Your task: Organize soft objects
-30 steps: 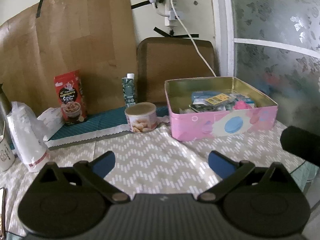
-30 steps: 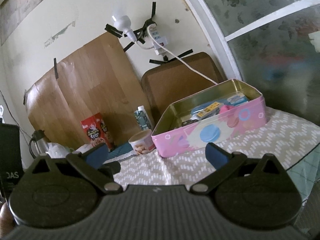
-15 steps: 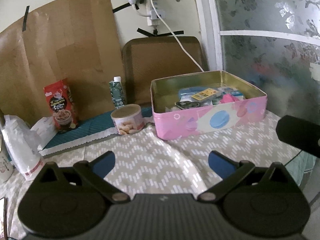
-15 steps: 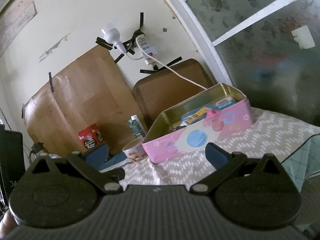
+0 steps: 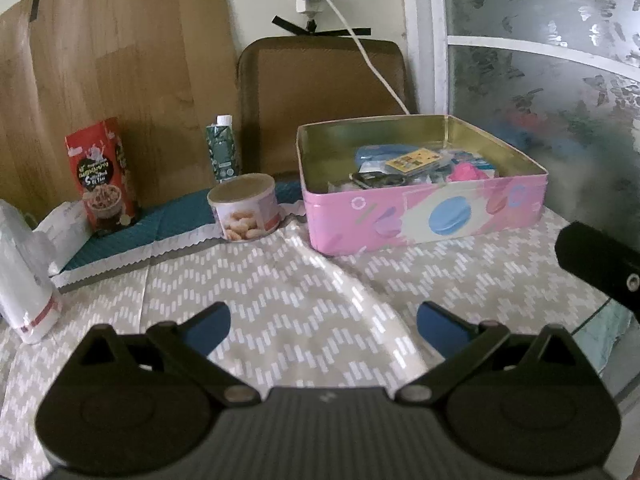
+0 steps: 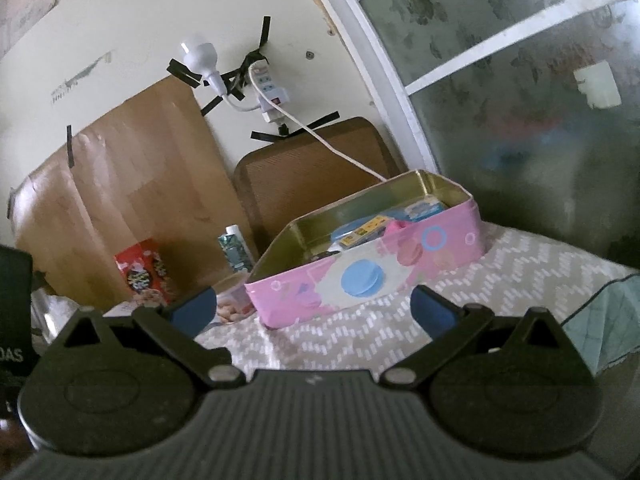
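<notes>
Soft objects' box: pink tin [image 5: 424, 216], open-topped, stands on the patterned tablecloth [image 5: 280, 304] ahead of both of your grippers, to the right of centre.
Key relation: from your left gripper [image 5: 322, 320] the tin lies forward and to the right, well apart, with bare cloth between. From your right gripper [image 6: 312, 306] it lies straight ahead, just beyond the fingertips, so I judge your right hand the nearer one.
Long axis: the tin's long side runs left to right across your left wrist view; in your right wrist view it slants up towards the right.
Left gripper: released, blue pads [image 5: 208, 326] spread wide, nothing between them.
Far left: white crinkled plastic bag [image 5: 24, 276], soft and shapeless.
Left: red snack carton [image 5: 102, 176], stiff cardboard, upright against the wood-grain board.
Centre left: dark green drink carton [image 5: 224, 150], tall and narrow, behind a short round can [image 5: 246, 206] with a paper label.
Tin contents: pink soft lump [image 5: 466, 170] near the front right wall, blue pouch [image 5: 384, 152], yellow card; smaller items too jumbled to name.
Tin material: rigid metal, gold inside, glossy printed outside, rounded corners.
Right gripper: released, blue pads apart, empty.
Far right: frosted floral glass panel.
</notes>
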Available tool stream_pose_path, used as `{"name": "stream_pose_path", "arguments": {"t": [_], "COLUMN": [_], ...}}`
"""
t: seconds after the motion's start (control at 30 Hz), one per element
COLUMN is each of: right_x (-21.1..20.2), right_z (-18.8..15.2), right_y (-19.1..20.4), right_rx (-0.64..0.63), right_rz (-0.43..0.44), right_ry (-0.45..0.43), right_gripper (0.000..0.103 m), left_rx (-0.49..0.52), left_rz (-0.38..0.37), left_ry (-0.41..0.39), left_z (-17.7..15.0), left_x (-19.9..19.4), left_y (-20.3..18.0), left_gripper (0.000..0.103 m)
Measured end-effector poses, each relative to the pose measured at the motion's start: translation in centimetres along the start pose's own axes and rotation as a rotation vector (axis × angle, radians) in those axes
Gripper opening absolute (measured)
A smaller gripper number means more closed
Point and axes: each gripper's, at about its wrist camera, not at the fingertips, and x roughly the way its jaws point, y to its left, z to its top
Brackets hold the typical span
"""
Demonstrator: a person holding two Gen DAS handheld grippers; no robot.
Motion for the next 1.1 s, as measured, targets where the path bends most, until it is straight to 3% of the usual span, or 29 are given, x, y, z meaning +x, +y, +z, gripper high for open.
{"name": "stream_pose_path", "arguments": {"t": [0.27,0.47,1.1], "right_x": [0.7,1.4,2.1], "right_z": [-0.4,-0.7,-1.0], "right_y": [1.8,2.6,1.5], "right_rx": [-0.094,-0.143,-0.099], "right_rz": [-0.020,-0.015,-0.036], "right_ry": [-0.081,-0.090,-0.067], "right_gripper": [0.103,0.103,0.103], "left_rx": [-0.020,-0.020,-0.006], "left_rz": [0.028,0.042,0.054], "left_ry": [0.006,-0.002,0.005], "left_z": [-0.1,0.1,0.2], "left_x": [1.1,1.3,1.9], "left_y": [1.3,1.5,0.8], "left_gripper": [0.103,0.103,0.103]}}
